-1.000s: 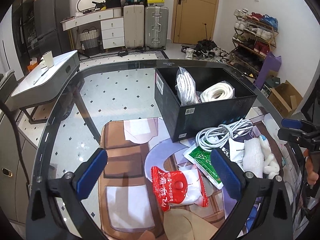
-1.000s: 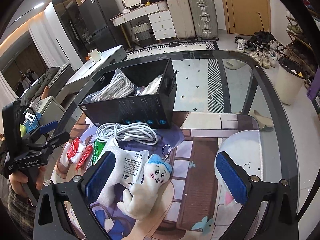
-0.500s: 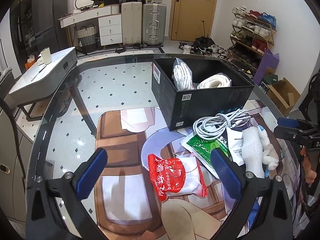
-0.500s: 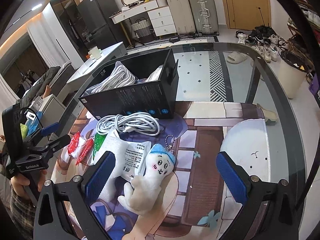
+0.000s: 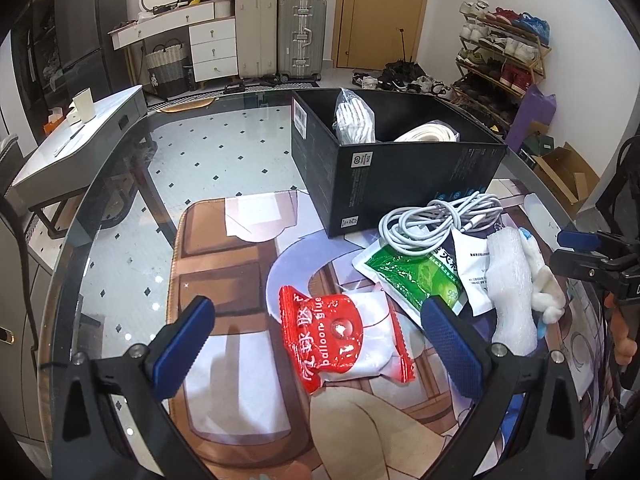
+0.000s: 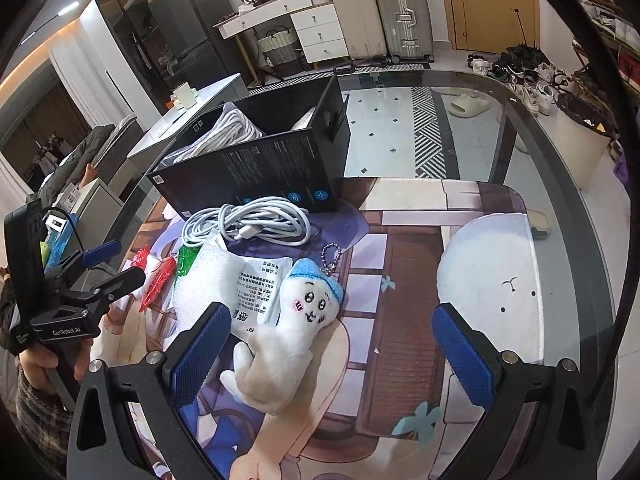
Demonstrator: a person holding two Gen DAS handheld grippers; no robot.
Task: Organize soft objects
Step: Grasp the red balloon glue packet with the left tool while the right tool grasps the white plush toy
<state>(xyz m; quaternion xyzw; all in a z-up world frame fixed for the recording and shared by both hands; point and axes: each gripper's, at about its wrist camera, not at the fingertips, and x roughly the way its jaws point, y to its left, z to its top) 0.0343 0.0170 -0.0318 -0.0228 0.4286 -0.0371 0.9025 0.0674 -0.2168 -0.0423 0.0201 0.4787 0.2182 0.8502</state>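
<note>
From our left, our left gripper is spread wide and holds nothing, hovering just above the red balloon-glue packet, which lies flat on the printed mat. Next comes the green packet, its far end tucked under the coiled white cable in front of the black box, which already holds a bagged white bundle and a white roll. Further right sit the white foam wrap and the plush keychain, overlapping a printed white pouch. Our right gripper is equally wide open and empty, framing the plush. The risks, as we judge them: closing on the slick packet's flat face could slide it off rather than lift it, and pinching the plush near its edge could snag the pouch beneath, or its ball chain.
</note>
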